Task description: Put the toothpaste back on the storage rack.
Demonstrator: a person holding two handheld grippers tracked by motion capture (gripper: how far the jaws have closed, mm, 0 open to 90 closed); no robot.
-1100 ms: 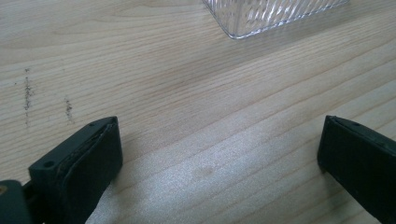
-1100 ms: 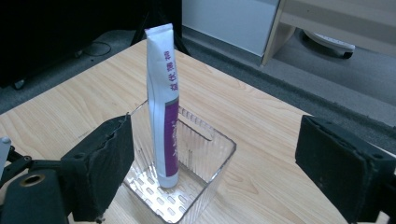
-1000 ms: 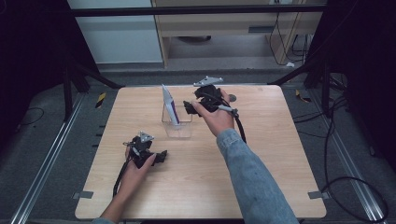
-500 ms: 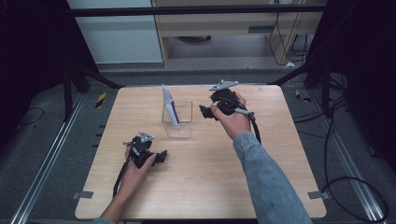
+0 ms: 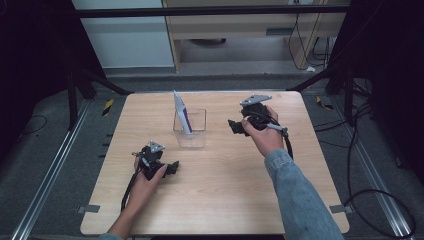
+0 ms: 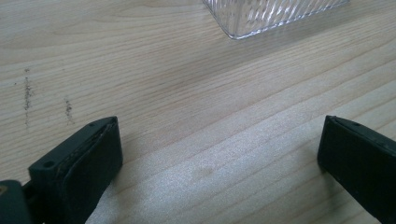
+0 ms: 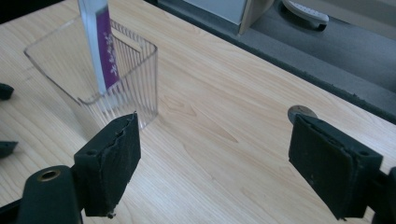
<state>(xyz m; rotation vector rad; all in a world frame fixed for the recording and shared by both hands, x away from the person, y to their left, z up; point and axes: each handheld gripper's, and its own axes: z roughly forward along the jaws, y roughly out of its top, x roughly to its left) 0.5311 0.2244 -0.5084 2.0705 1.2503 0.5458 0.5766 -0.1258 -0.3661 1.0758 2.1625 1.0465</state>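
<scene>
So at this point the flat white-and-purple packet (image 5: 182, 112) was already standing tilted in the clear ribbed plastic container (image 5: 190, 136) near the middle of the wooden table (image 5: 225, 200), leaning toward the back-left corner with its top poking well above the rim. As far as I could tell the drop-off was done, and all that was left was backing off and parking my hands.

My right gripper (image 5: 235, 126) was empty with its jaws spread wide, held off to the right of the container and well apart from it. A second before it had been right up at the container beside the packet, so I'd pulled it away rightward. My left gripper (image 5: 172, 167) sat low at the near left of the table, jaws also wide with nothing between them, and it hadn't really moved. The packet looked unchanged too.
</scene>
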